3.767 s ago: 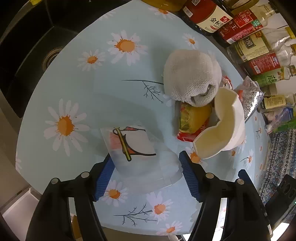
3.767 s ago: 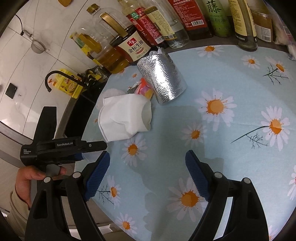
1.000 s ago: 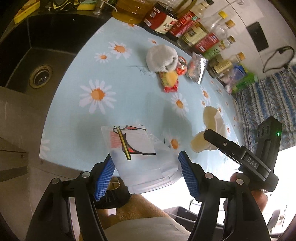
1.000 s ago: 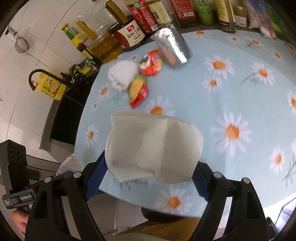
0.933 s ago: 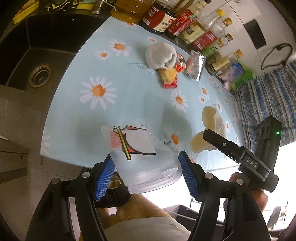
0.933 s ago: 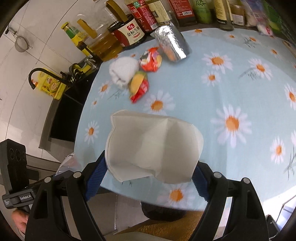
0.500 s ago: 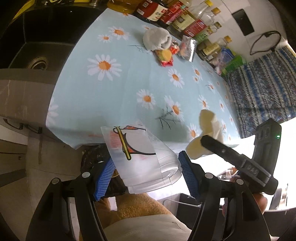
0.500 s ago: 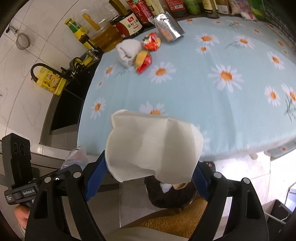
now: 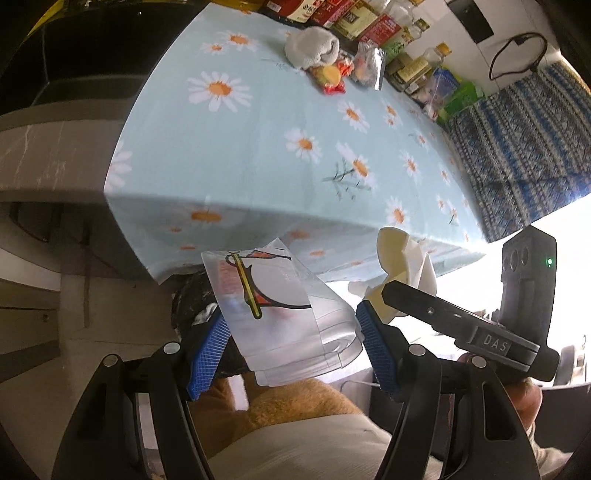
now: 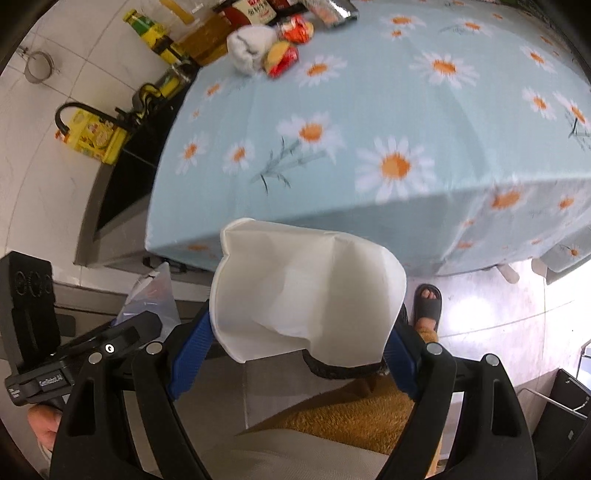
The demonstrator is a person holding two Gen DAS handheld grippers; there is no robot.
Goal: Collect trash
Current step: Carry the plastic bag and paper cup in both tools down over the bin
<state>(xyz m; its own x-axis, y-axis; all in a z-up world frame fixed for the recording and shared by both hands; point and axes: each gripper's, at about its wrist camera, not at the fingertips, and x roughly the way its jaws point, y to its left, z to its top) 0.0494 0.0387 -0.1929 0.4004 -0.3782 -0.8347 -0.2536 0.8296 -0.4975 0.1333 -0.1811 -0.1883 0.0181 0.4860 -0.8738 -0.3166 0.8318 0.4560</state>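
My left gripper point(image 9: 291, 343) is shut on a clear plastic wrapper point(image 9: 273, 306) printed in red, yellow and black. My right gripper point(image 10: 295, 350) is shut on a crushed white paper cup point(image 10: 306, 288). Both hang just off the front edge of the daisy tablecloth point(image 9: 258, 147), side by side. A black trash bin point(image 9: 192, 302) shows below the wrapper, and its rim point(image 10: 343, 369) peeks out under the cup. At the table's far side lie a white cloth ball point(image 9: 314, 48), a yellow-red snack wrapper point(image 9: 330, 77) and a foil bag point(image 9: 369, 66).
Sauce and oil bottles point(image 9: 354, 22) line the table's back edge. A dark sink point(image 10: 125, 177) is left of the table. A person's foot in a black slipper point(image 10: 426, 306) and trouser legs are beneath the grippers. A blue patterned cloth point(image 9: 517, 140) hangs at the right.
Both grippers have drawn back from over the table past its front edge and sunk a little, each still carrying its load. The trash bin has come into view below them.
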